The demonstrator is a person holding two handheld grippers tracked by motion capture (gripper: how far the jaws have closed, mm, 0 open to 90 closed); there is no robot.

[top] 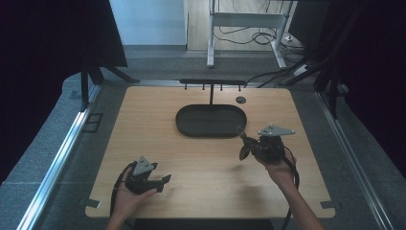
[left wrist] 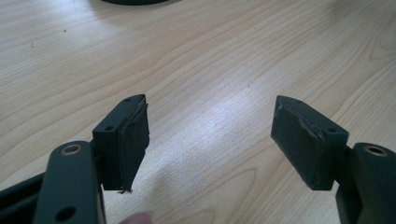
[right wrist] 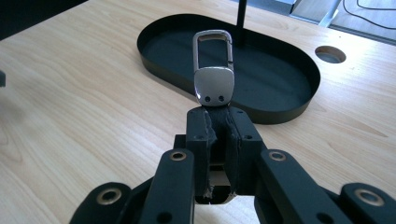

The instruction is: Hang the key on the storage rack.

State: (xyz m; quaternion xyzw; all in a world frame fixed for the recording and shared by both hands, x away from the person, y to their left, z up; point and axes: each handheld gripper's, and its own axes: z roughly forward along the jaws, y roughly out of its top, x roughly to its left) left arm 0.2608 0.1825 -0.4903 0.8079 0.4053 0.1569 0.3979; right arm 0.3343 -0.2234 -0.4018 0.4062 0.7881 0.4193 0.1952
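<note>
Jaws, right: pressed together on the dark strap end of a metal keychain clip (right wrist: 213, 70); the right gripper (right wrist: 218, 122) holds it so the silver plate and spring-gate loop stick out past the fingertips.
Jaws, left: standing wide apart with nothing between them; the left gripper (left wrist: 210, 135) looks down on bare wood.
Clip, where: in the air over the table (top: 143, 120), just short of the near right rim of the black oval tray (top: 184, 125); in the high view the right gripper (top: 245, 143) sits beside that end of the tray.
Clip, long axis: runs straight on from the right jaws, loop end leading, pointing toward the tray and the thin post (top: 211, 94) that rises from its far side.
Hook rail: a dark bar with short pegs (top: 212, 82) tops the post, beyond the tray and higher than the clip.
Direction that matters: from the clip, the tray floor lies ahead and slightly down, while the pegs lie ahead and up; the loop opening already faces that way.
Nearer hand: the right one by a clear margin; the left gripper (top: 163, 182) rests near the front left of the table, well apart from tray and clip.
Likely step: carrying the clip forward, either to hang it or to lay it in the tray; which one I cannot tell.
Risk: only the strap end is pinched, so the metal body may swing.
</note>
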